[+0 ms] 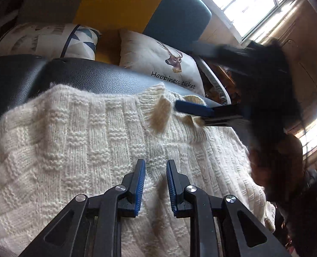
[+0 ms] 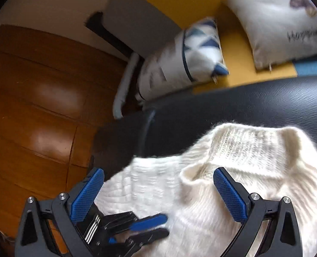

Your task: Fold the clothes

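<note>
One cushion at centre top reads "Happiness ticket"; one cream sweater lies below. Both tools, left and right, stand apart.

Cream sweater with basket-weave knit; black leather seat; blue pads on black tongs.

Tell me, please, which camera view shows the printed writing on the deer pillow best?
The left wrist view: the deer pillow is sharp there, with the deer and "Happiness ticket" readable. In the right wrist view the same pillow sits at the frame edge, blurred, its writing cut off and the deer only partly shown.
</note>
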Available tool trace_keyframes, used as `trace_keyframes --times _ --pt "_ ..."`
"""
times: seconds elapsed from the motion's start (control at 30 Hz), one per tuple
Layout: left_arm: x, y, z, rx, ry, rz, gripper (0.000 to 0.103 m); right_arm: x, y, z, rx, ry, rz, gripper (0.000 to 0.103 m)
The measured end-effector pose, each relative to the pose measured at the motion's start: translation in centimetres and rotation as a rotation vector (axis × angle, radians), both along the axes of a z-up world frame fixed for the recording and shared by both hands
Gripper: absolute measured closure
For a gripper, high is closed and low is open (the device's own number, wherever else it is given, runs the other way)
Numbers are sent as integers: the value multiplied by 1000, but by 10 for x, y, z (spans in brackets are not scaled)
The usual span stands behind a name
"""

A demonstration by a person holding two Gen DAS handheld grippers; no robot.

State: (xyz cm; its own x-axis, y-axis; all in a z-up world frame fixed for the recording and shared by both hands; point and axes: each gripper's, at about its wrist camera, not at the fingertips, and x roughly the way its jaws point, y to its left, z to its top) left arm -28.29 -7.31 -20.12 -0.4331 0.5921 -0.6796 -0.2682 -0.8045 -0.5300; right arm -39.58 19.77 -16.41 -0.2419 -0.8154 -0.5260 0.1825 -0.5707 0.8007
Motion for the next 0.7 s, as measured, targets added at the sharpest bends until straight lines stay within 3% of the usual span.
trace_keyframes --times 0.1,0.23,0.37,0.63,0.7 --pt "2 -2 -2 14 5 -1 84 -13 -13 -7 -71 -10 42 0" --pt "6 -4 -5 24 7 6 84 -25 -26 -1 -221 54 49 0" --pt "7 3 -2 2 15 6 84 -34 -26 -12 -133 39 10 0" --pt "-3 0 14 40 -27 23 84 -6 7 17 -76 87 7 0" --pt "-11 2 24 54 -3 28 84 7 22 23 -68 91 -10 0"
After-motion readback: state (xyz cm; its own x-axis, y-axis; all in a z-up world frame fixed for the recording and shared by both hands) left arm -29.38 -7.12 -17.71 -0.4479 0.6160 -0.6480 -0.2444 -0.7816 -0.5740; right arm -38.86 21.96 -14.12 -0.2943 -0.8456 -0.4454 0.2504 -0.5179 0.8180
